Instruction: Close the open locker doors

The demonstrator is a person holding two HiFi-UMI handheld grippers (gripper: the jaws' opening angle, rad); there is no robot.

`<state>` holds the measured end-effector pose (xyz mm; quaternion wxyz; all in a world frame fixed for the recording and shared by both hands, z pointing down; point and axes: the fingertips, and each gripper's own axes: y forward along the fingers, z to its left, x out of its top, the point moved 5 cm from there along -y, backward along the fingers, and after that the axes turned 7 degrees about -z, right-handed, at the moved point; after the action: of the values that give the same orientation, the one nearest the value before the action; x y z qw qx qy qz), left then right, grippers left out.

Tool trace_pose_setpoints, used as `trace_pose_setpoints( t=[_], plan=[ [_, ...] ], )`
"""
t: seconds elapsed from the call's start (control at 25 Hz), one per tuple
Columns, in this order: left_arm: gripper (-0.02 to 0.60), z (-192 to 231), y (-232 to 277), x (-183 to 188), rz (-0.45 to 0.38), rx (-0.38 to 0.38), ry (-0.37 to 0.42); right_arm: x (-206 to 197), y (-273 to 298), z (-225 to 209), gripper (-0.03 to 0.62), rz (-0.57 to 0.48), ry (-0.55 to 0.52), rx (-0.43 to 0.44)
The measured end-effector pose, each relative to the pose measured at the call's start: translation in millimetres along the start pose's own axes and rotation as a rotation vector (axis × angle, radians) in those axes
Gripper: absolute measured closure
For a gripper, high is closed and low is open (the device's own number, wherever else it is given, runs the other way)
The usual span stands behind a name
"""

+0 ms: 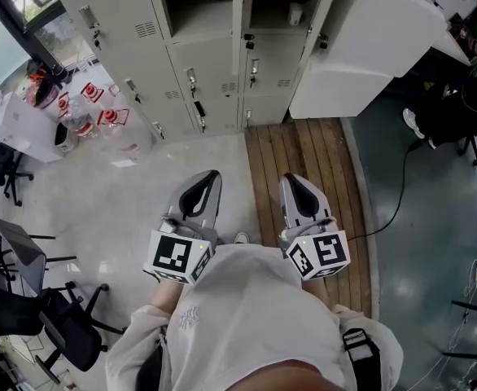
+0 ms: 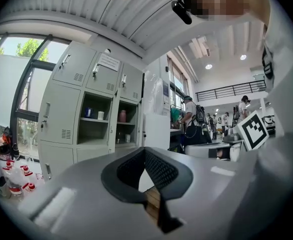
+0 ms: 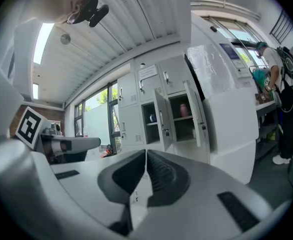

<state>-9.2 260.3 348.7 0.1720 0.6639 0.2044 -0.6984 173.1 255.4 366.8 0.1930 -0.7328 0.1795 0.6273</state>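
Observation:
The grey lockers (image 1: 214, 80) stand ahead of me. Two upper compartments are open, a left one (image 1: 198, 6) and a right one (image 1: 283, 2), with small items on their shelves. Their doors (image 3: 162, 116) (image 3: 196, 111) swing outward on right-hand hinges. In the left gripper view both open compartments (image 2: 94, 119) show side by side. My left gripper (image 1: 208, 177) (image 2: 144, 151) and right gripper (image 1: 291, 182) (image 3: 146, 153) are held low in front of my body, well short of the lockers. Both are shut with nothing between the jaws.
A big white cabinet (image 1: 377, 39) stands right of the lockers. A wooden slat platform (image 1: 304, 161) lies on the floor under the right gripper. Water bottles (image 1: 84, 112) cluster at the left, office chairs (image 1: 59, 316) nearer left. A cable (image 1: 397, 194) crosses the right floor. People (image 2: 191, 119) stand further back.

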Motion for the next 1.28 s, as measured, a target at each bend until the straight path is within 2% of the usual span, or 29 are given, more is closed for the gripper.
trace_pose_setpoints(
  t=[0.24,0.4,0.64,1.08,1.28],
  plan=[
    [0.572,-3,3,3,0.006,-0.008,0.001,7,2,-3,0.577,0.007,-0.017,0.012],
    [0.572,10,5,5,-0.008,0.006,0.005,12,15,1,0.576,-0.038,-0.019,0.041],
    [0.572,31,9,-5,0.011,-0.005,-0.031,6,35,10,0.577,-0.005,-0.023,0.047],
    [0.574,116,56,10,-0.001,-0.039,-0.031,12,123,13,0.577,-0.009,-0.012,-0.001],
    [0.572,140,78,6,0.004,-0.074,-0.04,9,149,11,0.577,-0.022,-0.011,-0.019]
  ],
)
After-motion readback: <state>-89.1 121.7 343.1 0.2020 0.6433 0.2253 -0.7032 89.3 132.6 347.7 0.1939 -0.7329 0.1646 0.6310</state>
